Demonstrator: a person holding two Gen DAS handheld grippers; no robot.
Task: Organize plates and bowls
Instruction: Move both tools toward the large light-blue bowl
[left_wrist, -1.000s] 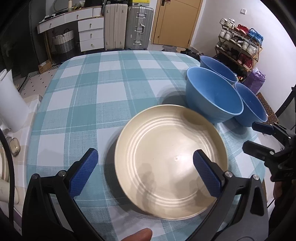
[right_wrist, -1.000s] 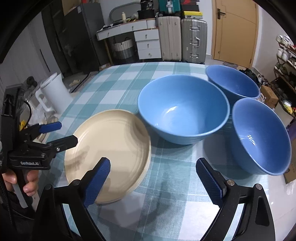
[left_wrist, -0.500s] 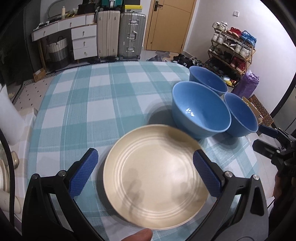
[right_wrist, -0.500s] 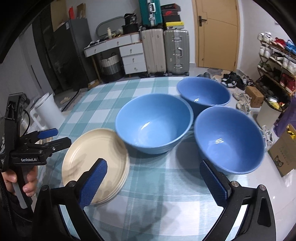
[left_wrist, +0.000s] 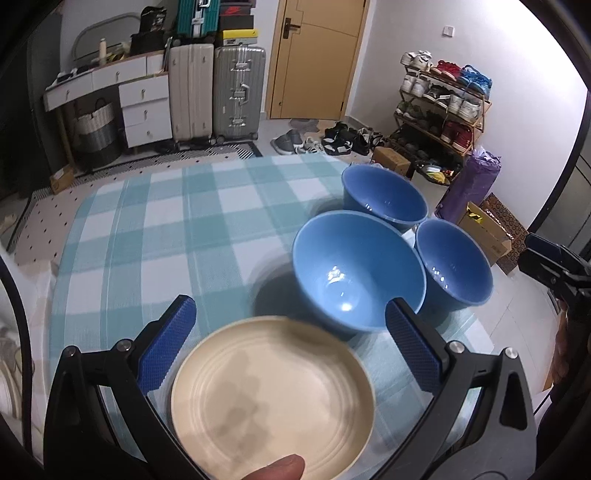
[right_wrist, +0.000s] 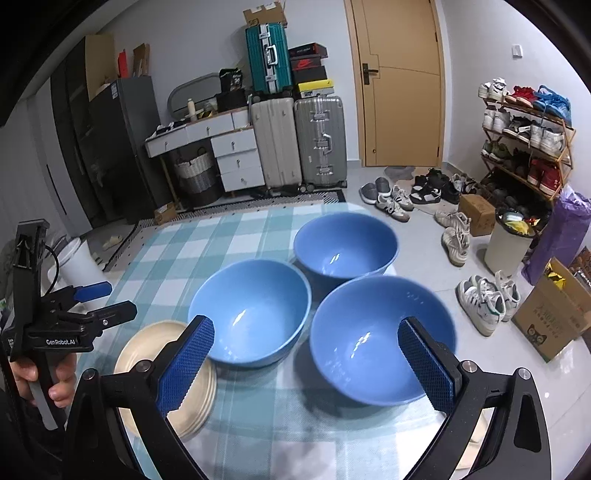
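Checked tablecloth (left_wrist: 192, 221); glossy round bowls (left_wrist: 358, 273)

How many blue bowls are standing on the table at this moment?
3. One blue bowl stands next to the cream plates, one is at the far edge of the table, and one is nearest the right gripper. They stand apart, not nested, so none seems hidden.
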